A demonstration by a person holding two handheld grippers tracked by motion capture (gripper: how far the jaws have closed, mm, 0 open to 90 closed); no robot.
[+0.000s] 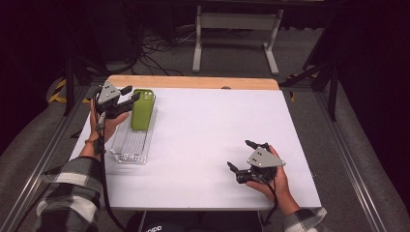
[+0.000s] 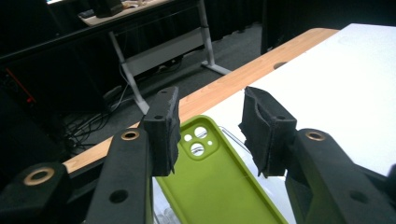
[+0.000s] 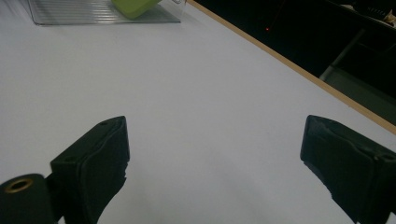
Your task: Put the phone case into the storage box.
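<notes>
A green phone case (image 1: 143, 109) lies in a clear ribbed tray (image 1: 126, 150) at the table's (image 1: 208, 140) far left. The left gripper (image 1: 133, 94) hovers just beside it, jaws parted, pads not pressing it. The right gripper (image 1: 241, 154) rests near right, wide open, holding nothing.

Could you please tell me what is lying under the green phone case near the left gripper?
The green phone case rests on a clear ribbed plastic tray, its far end overhanging the tray's far edge. The tray sits on the white table. Whatever lies directly beneath the case is covered.
</notes>
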